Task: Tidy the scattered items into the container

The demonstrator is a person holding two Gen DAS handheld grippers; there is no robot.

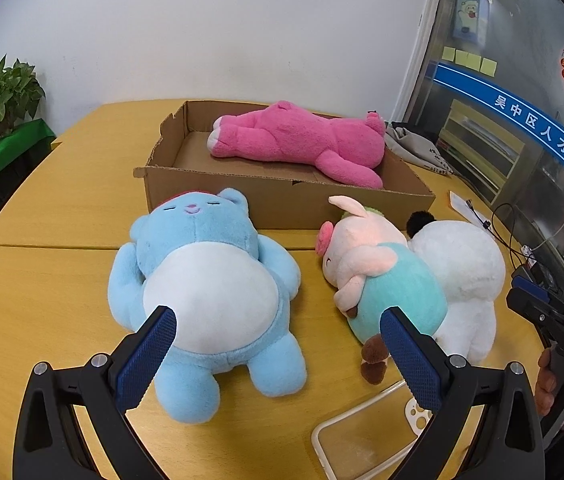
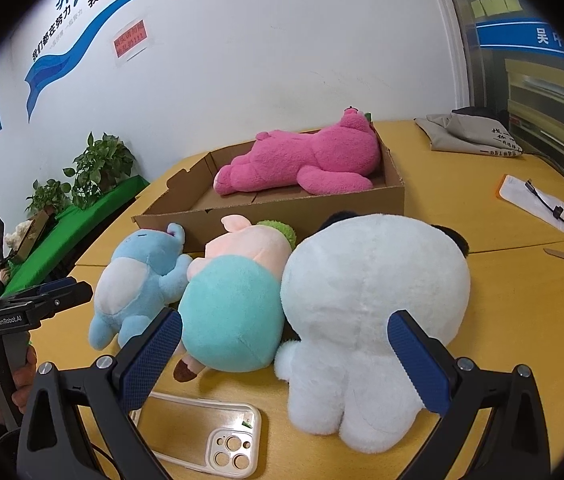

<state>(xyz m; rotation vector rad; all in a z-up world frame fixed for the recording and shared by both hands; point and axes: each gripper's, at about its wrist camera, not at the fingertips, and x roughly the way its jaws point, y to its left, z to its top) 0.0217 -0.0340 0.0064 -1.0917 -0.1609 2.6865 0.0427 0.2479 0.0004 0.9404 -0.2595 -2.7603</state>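
A shallow cardboard box [image 1: 282, 196] [image 2: 282, 216] stands on the yellow table and holds a pink plush bear [image 1: 302, 136] [image 2: 306, 160]. In front of it lie a blue bear plush [image 1: 210, 288] [image 2: 138, 276], a pink pig plush in a teal outfit [image 1: 382, 280] [image 2: 234, 304] and a white plush with black ears [image 1: 466, 280] [image 2: 370, 304]. My left gripper [image 1: 278, 344] is open over the blue bear's lower body. My right gripper [image 2: 286, 348] is open, with the white plush and the teal pig between its fingers.
A clear phone case [image 1: 362, 440] [image 2: 206, 436] lies at the near table edge. A grey cloth bag [image 2: 470, 132], a paper with a cable [image 2: 534, 200] and more cables lie at the right. Potted plants [image 2: 94, 168] stand on a green surface at the left.
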